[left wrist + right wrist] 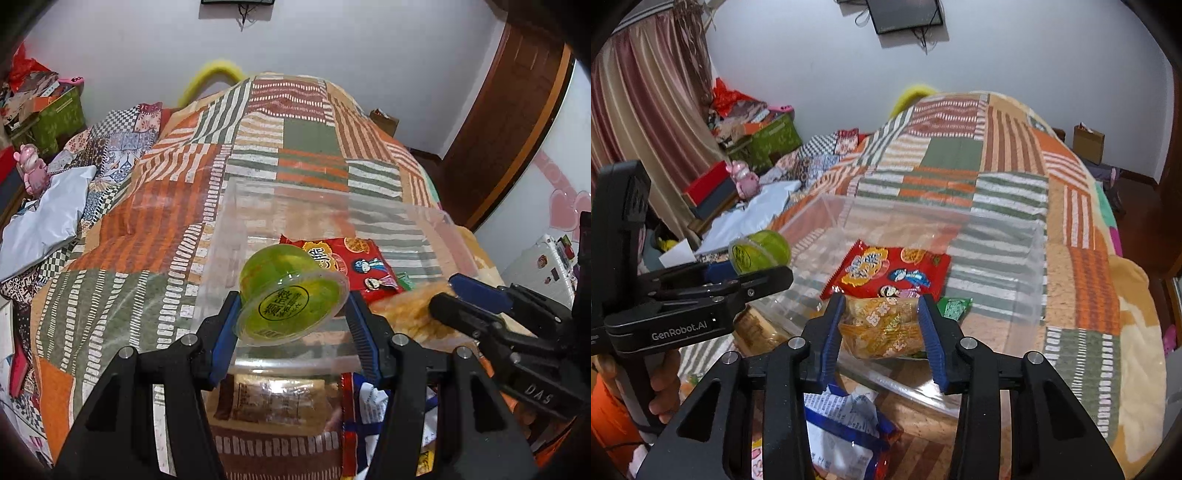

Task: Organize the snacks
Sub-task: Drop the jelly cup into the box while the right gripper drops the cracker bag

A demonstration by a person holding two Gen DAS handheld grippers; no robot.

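My left gripper (293, 314) is shut on a green jelly cup (291, 295) and holds it above the near edge of a clear plastic bin (332, 195); the cup also shows in the right wrist view (759, 251). My right gripper (882, 326) is shut on a yellow snack packet (881, 328) over the bin's near part (997, 221). A red snack bag (886, 271) lies inside the bin, and it also shows in the left wrist view (347, 262). A small green packet (955, 306) lies beside it.
The bin stands on a patchwork bedspread (147, 236). A brown snack packet (266, 402) and a blue-and-white bag (842, 432) lie on the bed in front of the bin. Boxes and clutter (757, 140) stand at the left. A wooden door (509, 122) is at the right.
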